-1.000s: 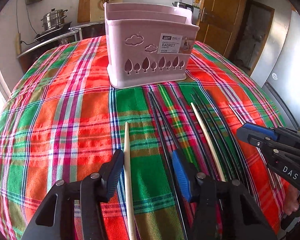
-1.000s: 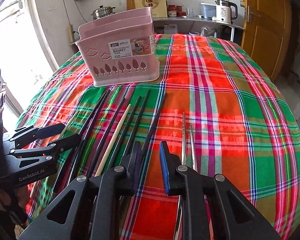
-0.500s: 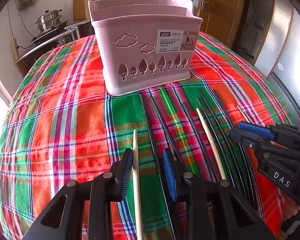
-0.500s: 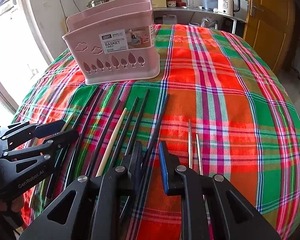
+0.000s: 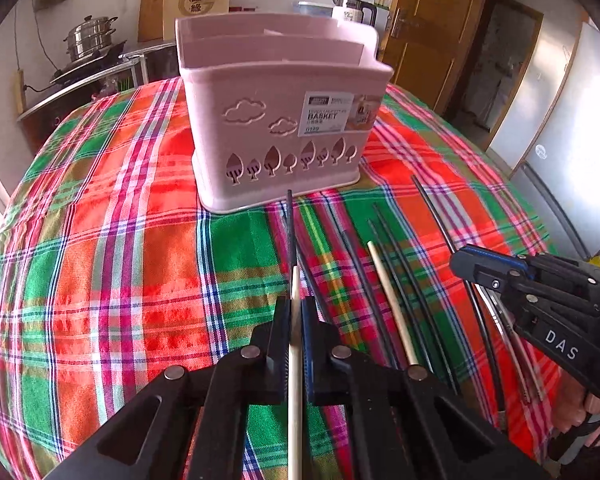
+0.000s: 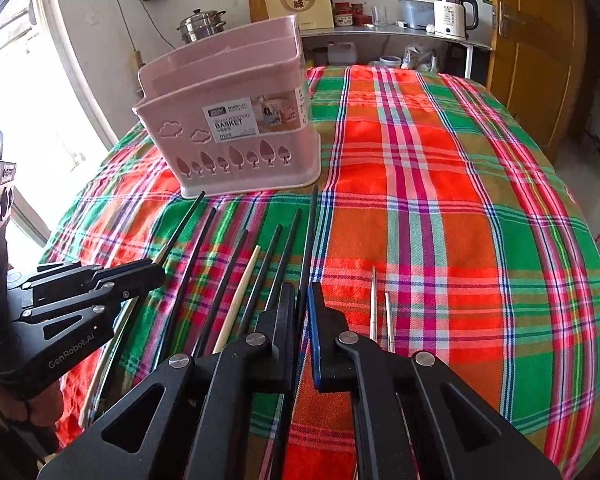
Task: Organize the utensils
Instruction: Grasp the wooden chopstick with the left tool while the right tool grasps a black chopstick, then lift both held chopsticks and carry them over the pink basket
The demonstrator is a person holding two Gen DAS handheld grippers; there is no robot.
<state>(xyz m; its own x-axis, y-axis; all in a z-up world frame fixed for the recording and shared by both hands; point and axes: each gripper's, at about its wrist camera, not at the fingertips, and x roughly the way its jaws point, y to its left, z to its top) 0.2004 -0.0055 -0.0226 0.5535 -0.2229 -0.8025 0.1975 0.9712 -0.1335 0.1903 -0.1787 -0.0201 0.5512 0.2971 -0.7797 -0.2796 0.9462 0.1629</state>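
Observation:
A pink chopstick basket (image 5: 276,120) (image 6: 228,132) stands on the plaid tablecloth (image 5: 100,260). In front of it lie several black chopsticks, a wooden chopstick (image 5: 388,304) (image 6: 240,292) and a metal pair (image 6: 380,312). My left gripper (image 5: 296,308) (image 6: 156,272) has its jaws closing tight on another pale wooden chopstick (image 5: 295,360), whose tip points at the basket. My right gripper (image 6: 300,292) (image 5: 466,264) has its jaws closing tight on a black chopstick (image 6: 310,240) (image 5: 440,220). Both pairs of pads press on their sticks.
Behind the table a counter holds a steamer pot (image 5: 90,38), a paper bag (image 6: 300,0) and a white kettle (image 6: 452,14). A wooden door (image 6: 536,60) stands at the right. The cloth to the right of the metal pair is bare.
Both grippers' jaws have closed, the left onto the wooden chopstick and the right onto a black one. Both views have drawn nearer to the basket.

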